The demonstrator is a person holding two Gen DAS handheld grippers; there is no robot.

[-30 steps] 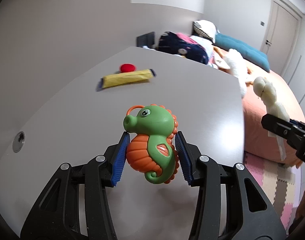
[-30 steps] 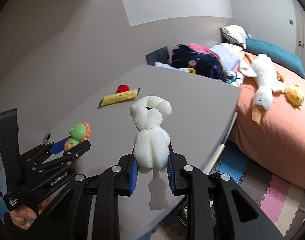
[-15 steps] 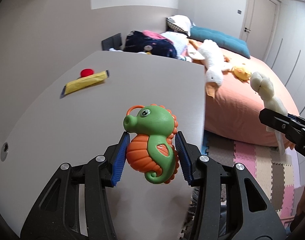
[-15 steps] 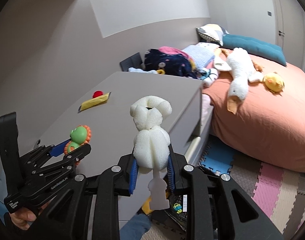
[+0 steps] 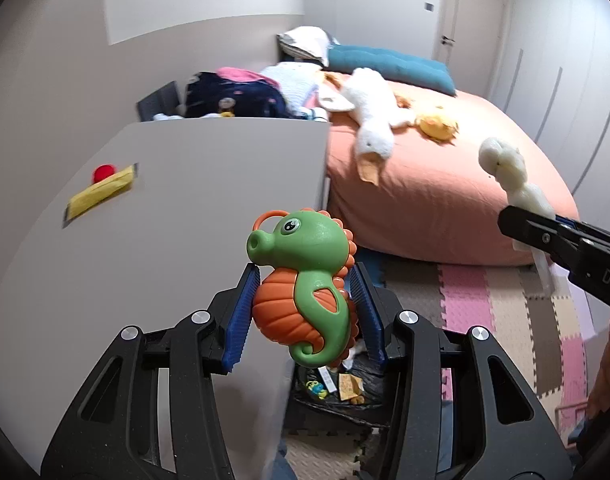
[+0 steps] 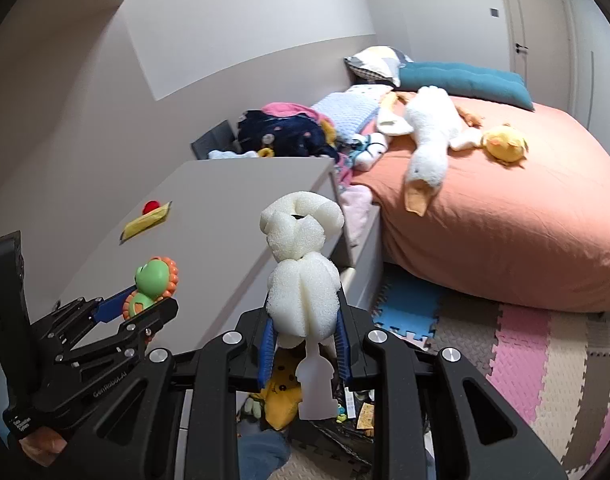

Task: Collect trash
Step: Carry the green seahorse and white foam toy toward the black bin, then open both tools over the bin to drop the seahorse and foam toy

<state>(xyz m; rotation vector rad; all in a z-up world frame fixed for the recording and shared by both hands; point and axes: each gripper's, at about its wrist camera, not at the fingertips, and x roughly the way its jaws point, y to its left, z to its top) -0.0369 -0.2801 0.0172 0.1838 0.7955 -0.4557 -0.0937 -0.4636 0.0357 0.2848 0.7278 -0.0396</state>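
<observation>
Left gripper (image 5: pixel 305 300): a green and orange seahorse toy (image 5: pixel 305 284) is clamped upright between the blue pads, at the desk's right edge, above the bag.
Right gripper (image 6: pixel 305 320): closed tight on a white foam piece (image 6: pixel 303 264), whose flat tab hangs below the pads.
Desk (image 5: pixel 185 200): its right edge is seen running toward the bed; its far right corner lies near the piled clothes.
Left on the desk: a yellow packet (image 5: pixel 101 194) and a red round thing (image 5: pixel 103 172), touching, toward the far left edge, well apart from both grippers.
Black bag (image 5: pixel 337 392): seen on the floor just beside the desk's near right side, open, with small items inside, including a yellow toy.
Open room: a strip of foam floor mat (image 6: pixel 525 352) is seen between desk and bed (image 6: pixel 505 220).
Writing: "GenRobot.AI" is read on the left gripper in the right view; "DA" is seen, cut off, on the right gripper in the left view.
</observation>
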